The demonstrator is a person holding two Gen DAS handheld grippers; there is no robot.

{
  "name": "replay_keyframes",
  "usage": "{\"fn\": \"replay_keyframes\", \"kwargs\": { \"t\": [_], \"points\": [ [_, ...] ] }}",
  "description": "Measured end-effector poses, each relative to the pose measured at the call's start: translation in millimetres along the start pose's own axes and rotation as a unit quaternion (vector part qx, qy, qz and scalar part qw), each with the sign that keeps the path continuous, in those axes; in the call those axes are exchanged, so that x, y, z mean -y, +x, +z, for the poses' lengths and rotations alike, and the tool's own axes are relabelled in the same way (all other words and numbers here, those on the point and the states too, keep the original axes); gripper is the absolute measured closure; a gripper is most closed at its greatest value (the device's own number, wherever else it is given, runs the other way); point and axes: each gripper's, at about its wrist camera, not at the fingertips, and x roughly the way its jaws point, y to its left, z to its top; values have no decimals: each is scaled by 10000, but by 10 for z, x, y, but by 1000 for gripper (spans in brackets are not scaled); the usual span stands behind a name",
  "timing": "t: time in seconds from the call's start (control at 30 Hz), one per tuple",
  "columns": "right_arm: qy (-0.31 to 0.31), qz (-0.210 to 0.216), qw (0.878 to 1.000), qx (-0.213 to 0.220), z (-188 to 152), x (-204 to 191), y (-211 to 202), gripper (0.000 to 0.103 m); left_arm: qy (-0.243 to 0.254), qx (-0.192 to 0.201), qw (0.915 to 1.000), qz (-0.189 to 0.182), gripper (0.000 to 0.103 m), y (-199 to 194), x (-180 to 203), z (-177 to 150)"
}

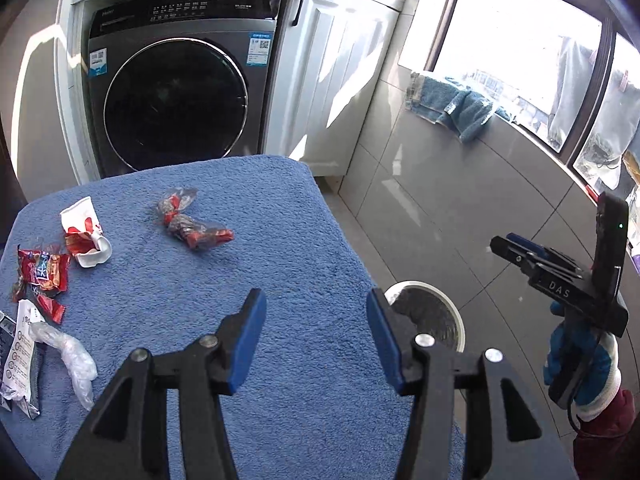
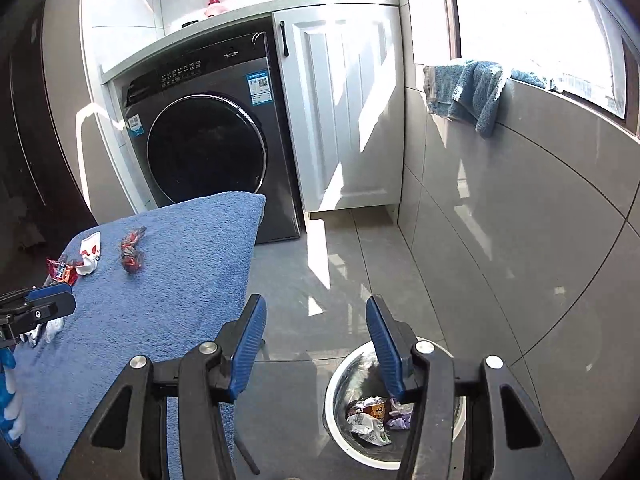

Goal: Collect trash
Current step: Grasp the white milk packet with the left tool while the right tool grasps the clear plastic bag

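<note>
Right wrist view looks into the bin, wrappers inside; left only catches its rim. Left gripper and right gripper fingers both spread, empty.

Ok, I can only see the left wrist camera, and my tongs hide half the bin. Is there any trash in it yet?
Observer: Yes. The right wrist view looks down into the bin, and crumpled wrappers lie at the bottom.
Operator: Are the right tongs open? I only see them from the side.
Observer: They are wide open, with nothing between them.
Operator: Is anything on top, above the washing machine?
Observer: A pink bottle stands on the counter, near the back wall.
</note>
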Motion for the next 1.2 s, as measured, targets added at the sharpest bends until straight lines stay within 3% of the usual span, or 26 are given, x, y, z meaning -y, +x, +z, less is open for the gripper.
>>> {"fn": "replay_keyframes", "kwargs": {
  "t": [0.37, 0.5, 0.63, 0.97, 1.2],
  "points": [
    [-899, 787, 9927, 142, 202, -1440, -147, 54, -592, 445, 9908, 1135, 52, -1160, -1730, -484],
    [-1152, 1127, 9869, -4, 183, -1934, -68, 54, -788, 260, 9830, 1637, 49, -1291, -2398, -596],
    [-1400, 1436, 9793, -258, 117, -2388, 122, 54, -1123, -242, 9784, 1721, 49, -1147, -2961, -704],
    [-2072, 2067, 9499, -1092, -173, -3370, 726, 54, -1074, -731, 9796, 1534, 49, -664, -3299, -745],
    [-2058, 2237, 9378, -1676, -377, -3790, 1300, 54, -1095, -967, 9773, 1531, 54, -361, -3387, -764]
  ]
}}
